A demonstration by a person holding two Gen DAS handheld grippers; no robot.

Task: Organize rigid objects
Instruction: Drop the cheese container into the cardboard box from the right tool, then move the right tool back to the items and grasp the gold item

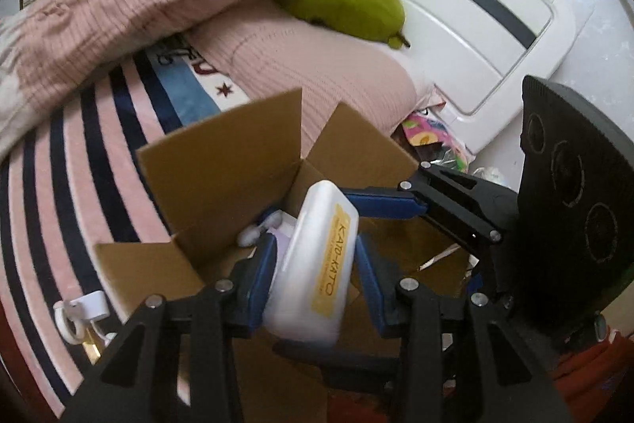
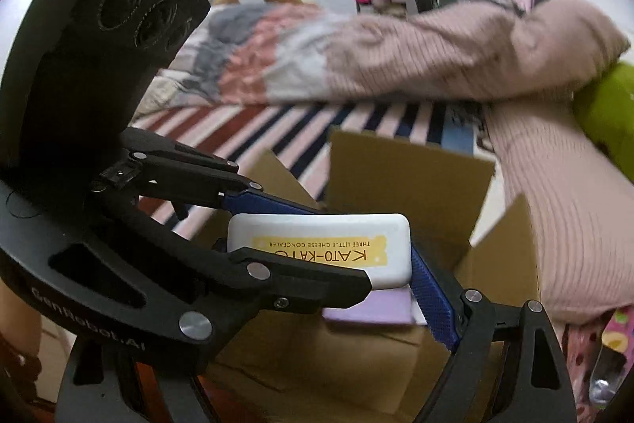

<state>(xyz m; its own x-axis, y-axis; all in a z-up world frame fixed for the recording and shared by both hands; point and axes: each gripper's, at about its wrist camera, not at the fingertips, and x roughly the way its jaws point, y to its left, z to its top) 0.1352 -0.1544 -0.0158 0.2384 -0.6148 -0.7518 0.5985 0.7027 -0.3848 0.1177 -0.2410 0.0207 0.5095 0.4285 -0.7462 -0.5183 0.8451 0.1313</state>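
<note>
Concealer case (image 1: pixel 313 264): white, rigid, slick plastic, probably light. I am holding it over the cardboard box (image 1: pixel 214 161), left gripper (image 1: pixel 313 260) pinching its long sides; right gripper (image 1: pixel 400 209) hovering beside, state unclear.

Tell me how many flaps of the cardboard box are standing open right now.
3 show in the left wrist view: a far-left flap, a far-right flap, and a near-left flap. A fourth may be hidden behind the grippers.

White case (image 1: pixel 313 264) w/ yellow label; brown box (image 1: pixel 222 161); striped rug (image 1: pixel 79 161).
</note>
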